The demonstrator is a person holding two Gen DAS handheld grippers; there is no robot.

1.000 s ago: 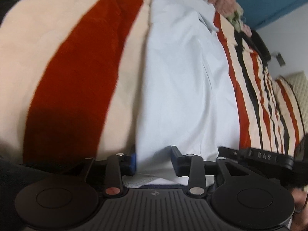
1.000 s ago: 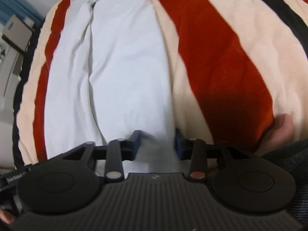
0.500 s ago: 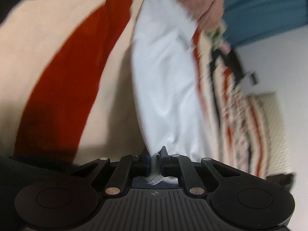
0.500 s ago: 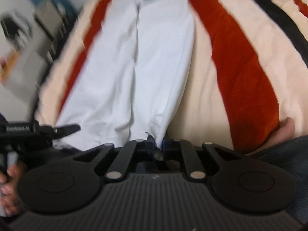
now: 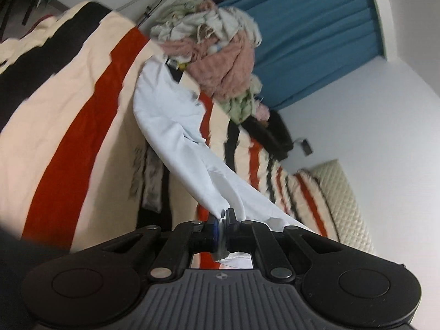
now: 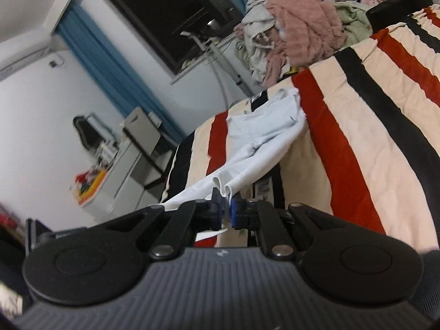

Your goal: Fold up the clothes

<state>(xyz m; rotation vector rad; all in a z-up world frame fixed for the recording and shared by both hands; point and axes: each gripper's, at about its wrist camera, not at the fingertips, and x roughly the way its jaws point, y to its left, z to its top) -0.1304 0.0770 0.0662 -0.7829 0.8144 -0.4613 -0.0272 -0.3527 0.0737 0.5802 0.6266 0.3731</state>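
Left wrist view: the left gripper has its 2 jaws clamped on a bunched edge of the pale blue garment; a short tuft of the fabric pokes out below the pads. From the jaws the garment runs forward and up as a taut, creased band, its far end lying on the striped blanket. Under the band, just ahead of the jaws, a darker item with printed marks lies on the blanket; blur makes it hard to identify. Beyond the garment's far end sits a pile of clothes, pink fleece uppermost, with a blue curtain behind it. To the right of the jaws, well apart, a quilted cream cushion lies against the white wall.

Right wrist view: the right gripper is likewise closed on 2 gathered folds of the same pale blue garment, the cloth pinched between the blue pads. The garment stretches forward from the jaws, raised off the blanket near them and resting on the striped blanket at its far end. The pile of clothes sits beyond, up and to the right of the jaws. Left of the jaws, well apart, stand a grey cabinet and a dark window.
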